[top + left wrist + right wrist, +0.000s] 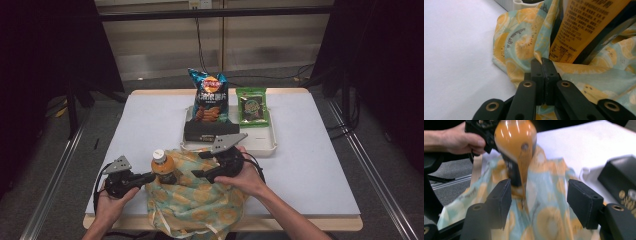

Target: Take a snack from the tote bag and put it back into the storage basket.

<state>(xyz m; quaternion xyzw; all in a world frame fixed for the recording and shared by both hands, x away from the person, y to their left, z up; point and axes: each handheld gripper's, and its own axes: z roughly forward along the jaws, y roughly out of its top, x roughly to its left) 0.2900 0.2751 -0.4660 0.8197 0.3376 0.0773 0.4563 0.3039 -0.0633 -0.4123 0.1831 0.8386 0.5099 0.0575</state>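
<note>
Fabric first: my left gripper (149, 176) has its jaws pressed together on the edge of the fruit-print cloth bag (197, 202), pinching the cloth just beside the bottle; in the left gripper view the bag's lemon-and-kiwi pattern (521, 45) bunches up right at my closed jaws, with the orange label of the bottle (579, 27) rising at about one o'clock from them. Seen from the high view, the bag lies crumpled at the six o'clock edge of the white table (305, 165), partly hanging over it; the orange drink bottle (163, 168) stands upright inside the bag's mouth, white cap up, at the bag's ten o'clock corner. My right gripper (197, 164) sits just at three o'clock of the bottle, its jaws spread and holding nothing; the right gripper view shows the two black pads wide apart with only the bag's cloth (544, 202) beneath them, and the bottle (515, 142) blurred at twelve o'clock, clear of both pads. At twelve o'clock of the bag rests a cream tray (272, 142); in it a blue chip bag (210, 97) stands behind a black box (202, 131), and a green snack packet (253, 107) lies flat at three o'clock of the chips.
</note>
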